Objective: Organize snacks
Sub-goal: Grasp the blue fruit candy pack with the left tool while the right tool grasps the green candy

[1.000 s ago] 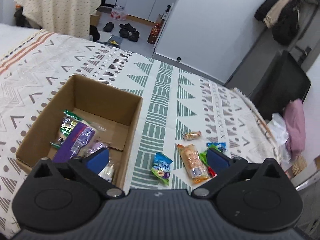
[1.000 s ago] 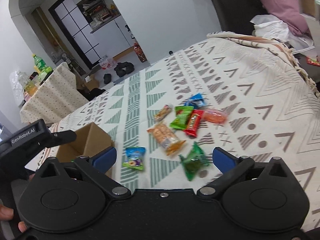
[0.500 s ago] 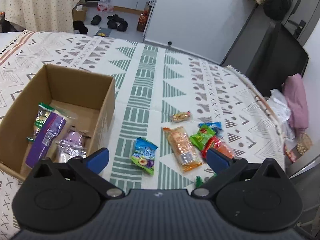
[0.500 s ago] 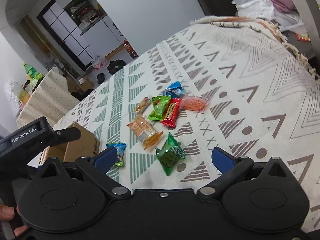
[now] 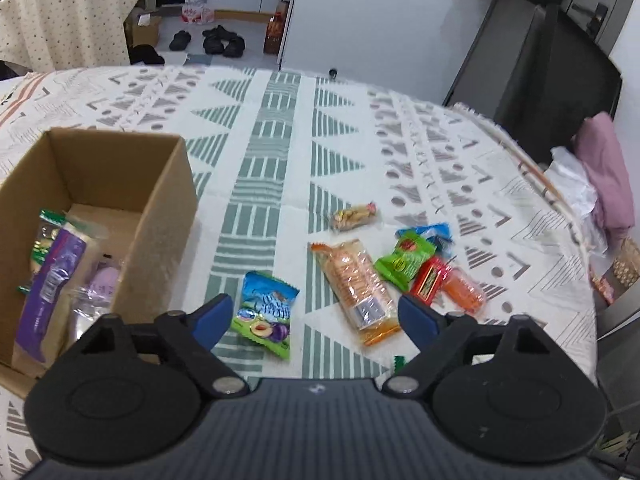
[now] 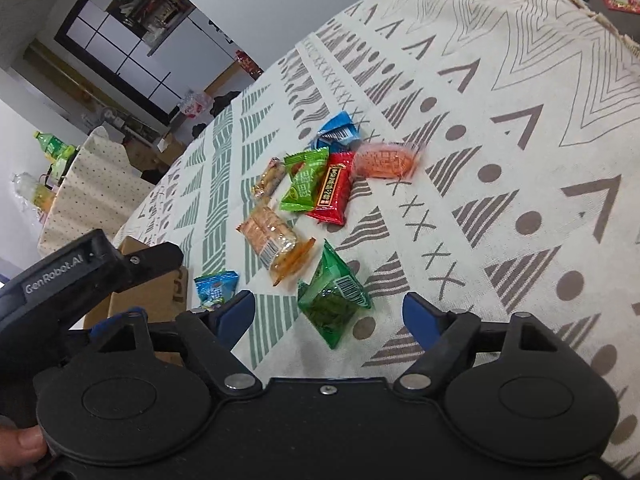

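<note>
Left wrist view: both grippers' jaws, just closing, stand spread and empty, the left gripper (image 5: 312, 318) over the blue snack packet (image 5: 266, 314).

Snack packets (image 5: 354, 280) lie on cloth (image 5: 276, 128) right of box (image 5: 160, 216).

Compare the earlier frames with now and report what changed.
Both grippers came down toward the loose snacks, jaws closing partway, nothing gripped. The left gripper now frames the blue plum packet; the right gripper frames the dark green packet. The brown cardboard box and all snacks stayed put.
</note>
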{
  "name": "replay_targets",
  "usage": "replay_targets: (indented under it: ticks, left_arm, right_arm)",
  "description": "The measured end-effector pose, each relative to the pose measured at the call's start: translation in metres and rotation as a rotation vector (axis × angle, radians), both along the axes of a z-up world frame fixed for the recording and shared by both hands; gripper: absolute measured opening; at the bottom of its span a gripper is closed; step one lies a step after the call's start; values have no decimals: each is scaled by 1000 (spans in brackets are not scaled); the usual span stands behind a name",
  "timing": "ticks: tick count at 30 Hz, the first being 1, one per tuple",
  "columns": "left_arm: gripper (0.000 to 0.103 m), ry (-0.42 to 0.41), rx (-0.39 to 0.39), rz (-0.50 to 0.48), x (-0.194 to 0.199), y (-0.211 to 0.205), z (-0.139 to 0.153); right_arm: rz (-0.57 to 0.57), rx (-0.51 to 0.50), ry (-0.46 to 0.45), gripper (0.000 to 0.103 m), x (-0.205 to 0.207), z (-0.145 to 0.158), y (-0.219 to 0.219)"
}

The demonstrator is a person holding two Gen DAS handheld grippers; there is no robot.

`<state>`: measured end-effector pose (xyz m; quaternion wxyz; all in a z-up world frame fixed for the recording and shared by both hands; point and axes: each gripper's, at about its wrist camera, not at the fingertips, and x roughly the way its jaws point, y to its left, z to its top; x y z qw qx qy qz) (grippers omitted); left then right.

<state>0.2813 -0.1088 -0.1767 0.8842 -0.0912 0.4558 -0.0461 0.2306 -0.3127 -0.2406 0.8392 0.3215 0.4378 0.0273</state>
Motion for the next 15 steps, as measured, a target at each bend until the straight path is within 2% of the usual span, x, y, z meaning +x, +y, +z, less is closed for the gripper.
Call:
replay_targets:
  ticks: [3,5,8,15]
  left_arm:
    - [76,30,30,18,6,0,-14]
    - [73,34,60,28,10,0,-20]
    - [72,59,76,38,17,0,-28]
    - [70,127,101,57,30,-1,-54]
  right_arm:
    - [8,9,1,77,3,-4,0]
    - [11,0,-2,76,5,-7,0]
    - [11,10,0,70,8,-11,-3]
    - [38,-2,-11,69,17,-18,0]
